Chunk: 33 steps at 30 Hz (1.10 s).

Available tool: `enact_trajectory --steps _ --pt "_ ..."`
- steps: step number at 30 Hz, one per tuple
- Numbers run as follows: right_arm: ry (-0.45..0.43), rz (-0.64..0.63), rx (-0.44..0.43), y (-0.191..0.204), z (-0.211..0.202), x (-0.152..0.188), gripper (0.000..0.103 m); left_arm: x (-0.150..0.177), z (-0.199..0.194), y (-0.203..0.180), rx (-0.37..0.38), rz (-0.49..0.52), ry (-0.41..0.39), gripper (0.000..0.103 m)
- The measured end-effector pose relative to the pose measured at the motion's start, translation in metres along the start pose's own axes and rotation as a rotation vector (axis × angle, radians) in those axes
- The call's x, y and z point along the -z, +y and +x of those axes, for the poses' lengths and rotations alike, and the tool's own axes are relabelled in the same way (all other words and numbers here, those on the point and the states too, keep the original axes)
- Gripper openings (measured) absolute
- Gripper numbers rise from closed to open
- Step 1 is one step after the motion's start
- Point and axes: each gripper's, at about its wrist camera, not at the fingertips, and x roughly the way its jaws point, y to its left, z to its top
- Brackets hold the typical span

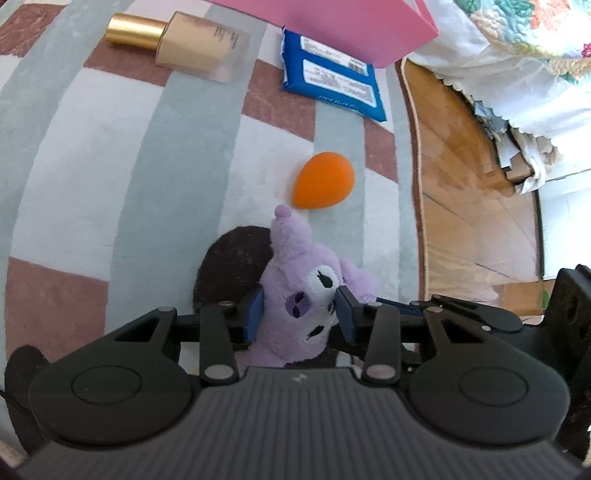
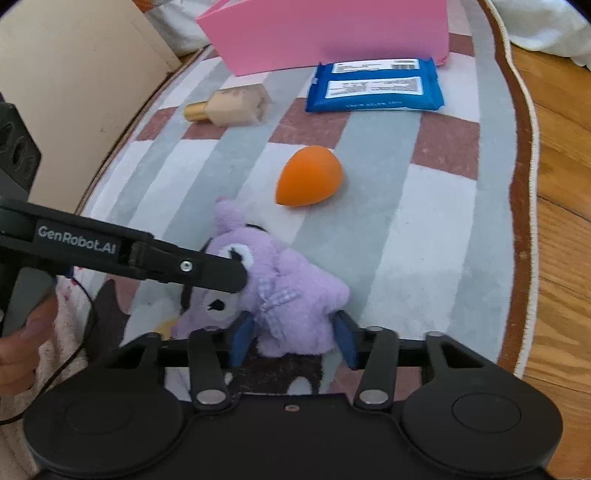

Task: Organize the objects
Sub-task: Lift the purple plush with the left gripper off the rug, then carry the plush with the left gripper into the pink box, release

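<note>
A purple plush toy (image 1: 299,295) lies on the striped rug. My left gripper (image 1: 300,308) is shut on its head, blue pads pressed on both sides of the face. My right gripper (image 2: 293,338) is shut on the plush's body (image 2: 291,295), pads pressed on both sides of it. The left gripper's black finger (image 2: 192,267) reaches in from the left onto the head. An orange teardrop sponge (image 1: 323,181) (image 2: 308,175) lies just beyond the plush. A foundation bottle with a gold cap (image 1: 181,42) (image 2: 229,105) and a blue wipes pack (image 1: 332,74) (image 2: 375,86) lie farther off.
A pink bag (image 1: 332,22) (image 2: 332,29) stands at the far edge of the rug (image 1: 92,166) (image 2: 424,229), behind the wipes. Wooden floor (image 1: 461,184) (image 2: 561,184) runs along the right. A beige panel (image 2: 74,74) stands at the left. White bedding (image 1: 517,55) hangs at the far right.
</note>
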Motion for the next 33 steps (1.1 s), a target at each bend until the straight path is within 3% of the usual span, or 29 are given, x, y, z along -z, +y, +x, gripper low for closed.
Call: enact_trajectory --steps 7,17,25,33 --pt "-0.007 -0.081 -0.029 0.019 -0.024 -0.011 0.049 -0.007 -0.041 -0.019 0.059 0.032 -0.088 0.038" --pt "-0.125 -0.209 0.008 0.047 -0.071 -0.031 0.045 -0.024 -0.101 -0.067 -0.012 0.201 -0.195 0.038" --pt "-0.203 -0.316 0.031 0.067 -0.103 -0.079 0.045 -0.080 -0.142 -0.097 -0.066 0.287 -0.245 0.039" --pt "-0.298 -0.312 0.047 0.061 -0.103 -0.163 0.045 -0.164 -0.153 -0.125 -0.185 0.363 -0.336 0.039"
